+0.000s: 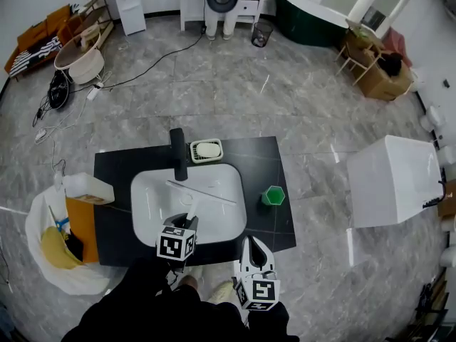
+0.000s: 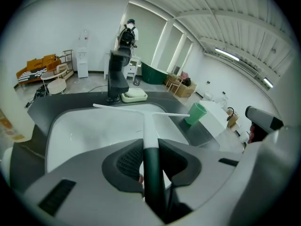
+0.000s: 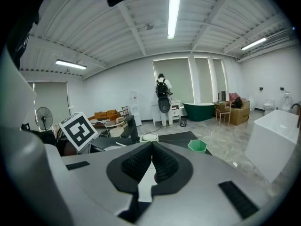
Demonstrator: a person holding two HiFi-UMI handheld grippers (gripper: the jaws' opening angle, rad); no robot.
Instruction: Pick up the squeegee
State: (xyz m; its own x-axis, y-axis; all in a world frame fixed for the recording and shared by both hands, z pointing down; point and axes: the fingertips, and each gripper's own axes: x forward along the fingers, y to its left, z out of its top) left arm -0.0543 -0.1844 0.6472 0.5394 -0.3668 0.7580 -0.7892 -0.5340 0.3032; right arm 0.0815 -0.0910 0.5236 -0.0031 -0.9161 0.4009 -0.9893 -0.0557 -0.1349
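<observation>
The grasp looks done. The left gripper (image 2: 150, 147) is clamped on the squeegee (image 2: 148, 121), its two dark pads pressing either side of the dark green handle, which runs back between the jaws and out of sight beneath them. From the jaw tips the white neck goes straight ahead to the thin blade, which lies crosswise in front of the jaws and reaches further to their left than to their right.

In the head view the left gripper (image 1: 187, 218) points into the white sink (image 1: 146, 191), and the squeegee (image 1: 203, 192) spans the basin ahead of it. The blade seems to hang over the basin rather than rest on its floor, though no view settles whether it is fully clear. What is left, by my reading, is only to bring the tool up and away from the sink.

Beyond the blade stands the black faucet (image 2: 116, 76), ahead and a little left of the jaws. The green cup (image 2: 197, 113) sits ahead and to their right, near the blade's right tip.

The right gripper (image 3: 151, 147) takes no part. Its jaws are pressed together with nothing between them, and the squeegee lies well to their left. In the head view this right gripper (image 1: 253, 251) hangs at the counter's near edge.
</observation>
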